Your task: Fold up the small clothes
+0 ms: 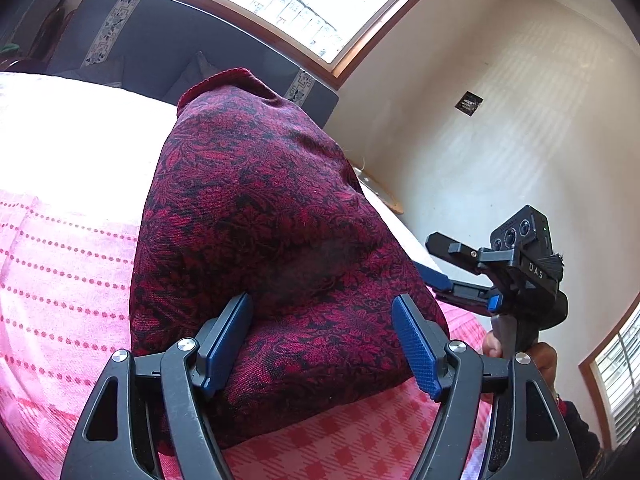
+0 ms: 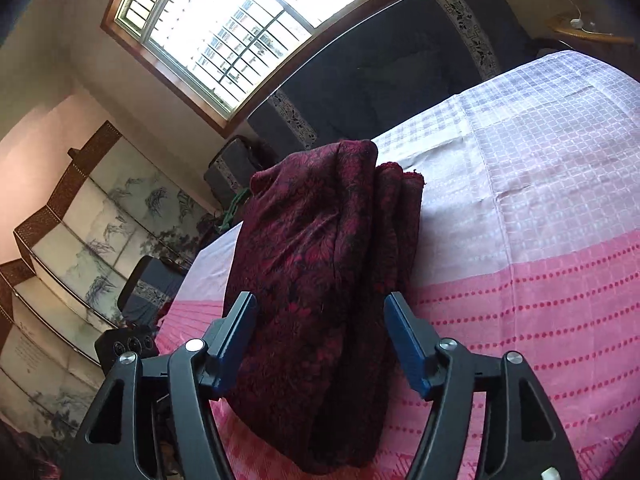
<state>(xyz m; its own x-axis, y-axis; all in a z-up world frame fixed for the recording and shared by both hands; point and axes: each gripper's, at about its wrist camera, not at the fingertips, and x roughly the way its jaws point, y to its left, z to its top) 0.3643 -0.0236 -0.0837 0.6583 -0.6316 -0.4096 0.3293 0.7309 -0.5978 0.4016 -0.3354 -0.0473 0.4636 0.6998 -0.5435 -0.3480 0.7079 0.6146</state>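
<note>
red patterned cloth (image 1: 256,216) lies folded in a bundle on the bed (image 1: 60,264). left tool (image 1: 324,340) and right tool (image 2: 320,340) both released, straddling it. soft, light, floppy; pinch stacked edges.

Left tongs (image 1: 326,344) and right tongs (image 2: 320,344) both spread wide, gripping nothing.

The garment (image 1: 256,216) at frame centre is dark crimson with a black floral brocade pattern. The bedspread (image 2: 540,240) is pink with red dotted lines, paler and checked toward the upper right. Each claw's pads (image 1: 416,348) are blue on black frames.
</note>
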